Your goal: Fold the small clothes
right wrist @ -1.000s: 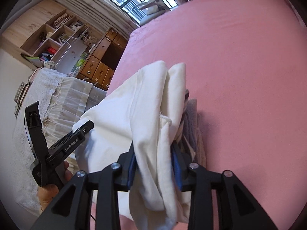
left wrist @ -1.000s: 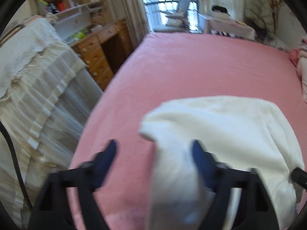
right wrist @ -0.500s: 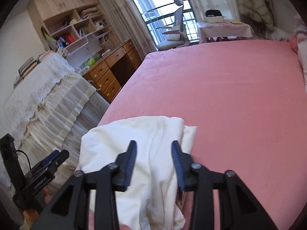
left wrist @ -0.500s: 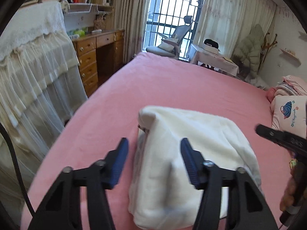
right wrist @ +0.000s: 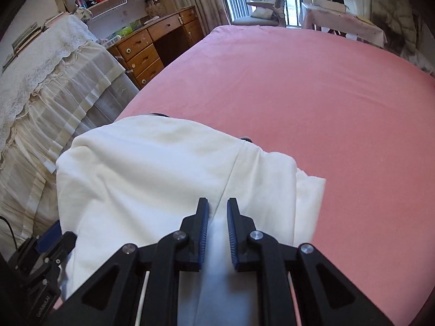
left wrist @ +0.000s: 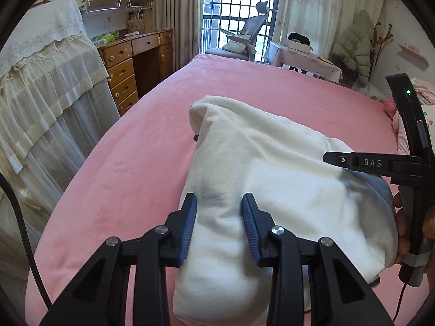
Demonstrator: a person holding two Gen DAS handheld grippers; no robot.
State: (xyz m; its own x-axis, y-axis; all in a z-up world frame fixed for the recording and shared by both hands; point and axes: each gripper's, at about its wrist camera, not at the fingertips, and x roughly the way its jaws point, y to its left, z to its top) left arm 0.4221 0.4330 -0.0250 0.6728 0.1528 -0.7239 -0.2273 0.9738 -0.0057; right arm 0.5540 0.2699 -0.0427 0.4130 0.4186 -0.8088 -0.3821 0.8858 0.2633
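Bare pink bed [right wrist: 339,103] beyond; draped stand [right wrist: 54,87] crowds its left edge.

The folded garment [left wrist: 272,190] lies on the bed [left wrist: 258,87] near its left edge, with the desk [left wrist: 136,59] beyond to the left and an office chair [left wrist: 244,40] behind the bed's far end.

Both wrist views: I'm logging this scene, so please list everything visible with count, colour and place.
garment: one, cream-white, bunched on the bed's near part
bed sheet: one, pink, covering the bed
wooden desk: one, brown, left of the bed
lace cover: one, off-white, draped at far left
office chair: one, grey, by the barred window
small table: one, pale cloth, beyond the bed
left gripper: black, blue pads, jaws just closing, garment fold between them
right gripper: black, blue pads, jaws just closing, narrow gap over the garment
hand: one, holding the right gripper
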